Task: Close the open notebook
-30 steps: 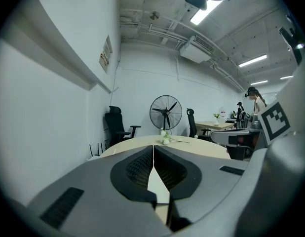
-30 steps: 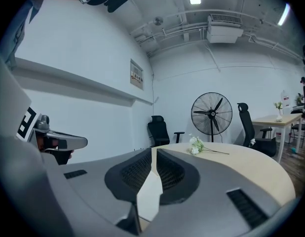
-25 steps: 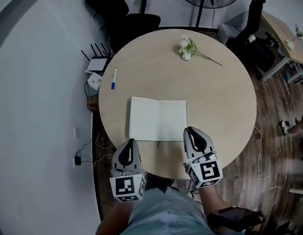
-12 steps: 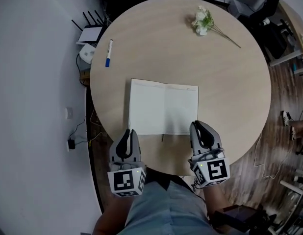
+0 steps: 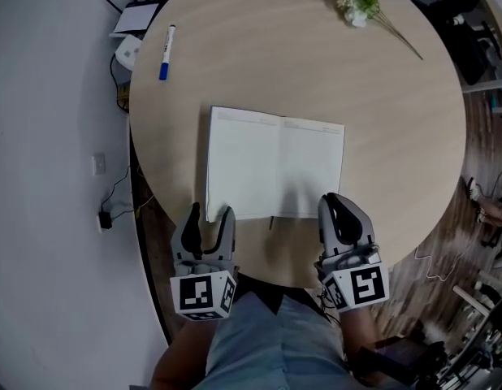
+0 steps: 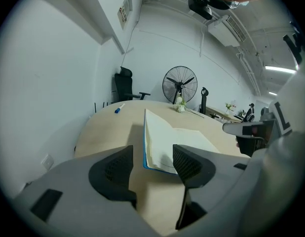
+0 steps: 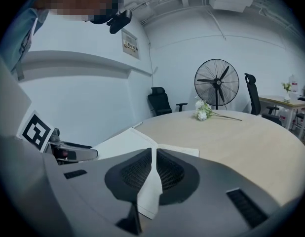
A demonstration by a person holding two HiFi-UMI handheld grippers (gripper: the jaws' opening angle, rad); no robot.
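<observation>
Office room with white walls: a standing fan and a black chair are on the far side of a round wooden table.

Notebook: lies open and flat on the near half of the table. Both pages are white, and the spine runs away from the person. A blue cover edge shows under the left-hand pages in the left gripper view.

Left gripper: at the near table edge, by the notebook's near left corner. Its jaws stand well apart and have just been opening. The corner lies just ahead of the gap. The pads press on nothing.

Right gripper: jaws are together and hold nothing. The tips sit over the near right corner of the right-hand page. Contact with the paper cannot be determined.

Flowers: a white sprig at the far right of the table, well apart from the notebook.

Marker pen: white with a blue cap, at the far left near the table edge.
</observation>
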